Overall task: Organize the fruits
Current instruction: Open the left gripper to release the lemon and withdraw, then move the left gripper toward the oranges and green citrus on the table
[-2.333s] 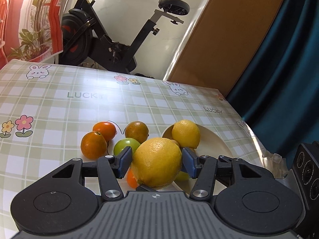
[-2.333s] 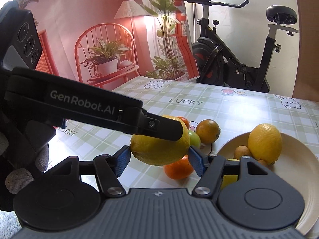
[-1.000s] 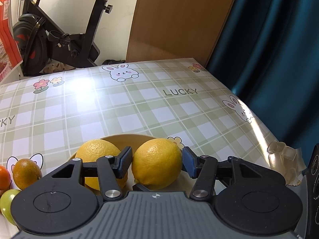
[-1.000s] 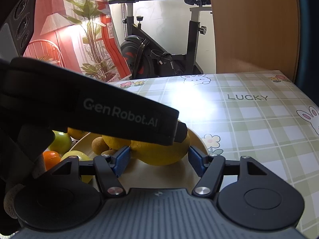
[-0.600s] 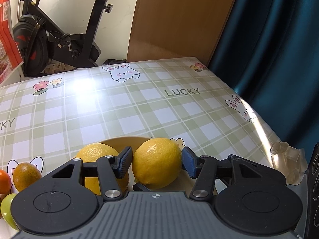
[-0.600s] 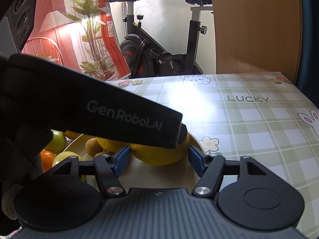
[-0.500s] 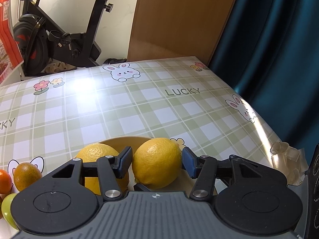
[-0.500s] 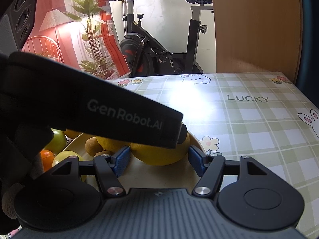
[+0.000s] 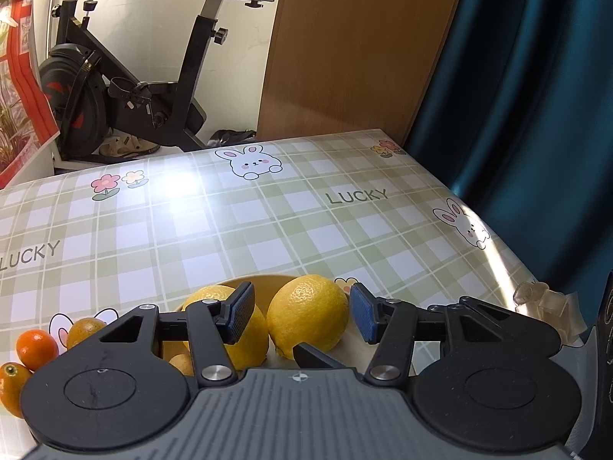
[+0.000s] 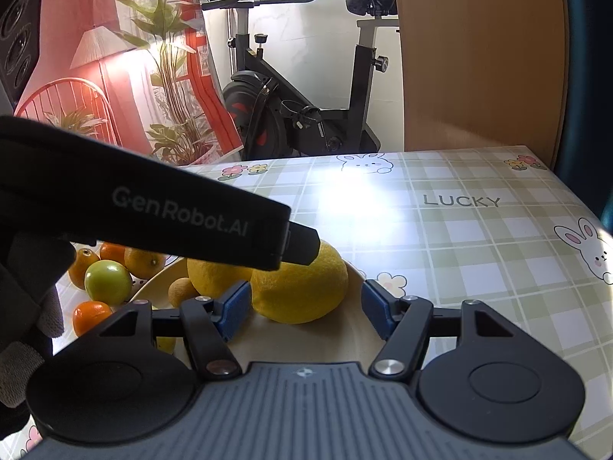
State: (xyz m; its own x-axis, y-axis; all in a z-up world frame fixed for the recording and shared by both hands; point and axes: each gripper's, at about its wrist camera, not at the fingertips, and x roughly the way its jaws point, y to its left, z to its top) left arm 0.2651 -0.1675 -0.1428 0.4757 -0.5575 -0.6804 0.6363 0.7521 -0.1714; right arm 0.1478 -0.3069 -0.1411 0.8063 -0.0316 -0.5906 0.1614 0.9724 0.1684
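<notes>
Now my left gripper (image 9: 300, 316) jaws apart, clear of lemon (image 9: 307, 316) resting on plate (image 10: 346, 339). Right gripper (image 10: 306, 308) likewise apart, empty. Lemon firm, round, rolls; grip across middle.

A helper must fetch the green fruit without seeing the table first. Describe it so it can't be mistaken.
Start at the round cream plate holding two big yellow lemons on the green-checked tablecloth. Just off the plate's left rim, in the right wrist view, lies a cluster of small orange citrus fruits. Among them sits the smooth round green fruit, the only green one there.
</notes>
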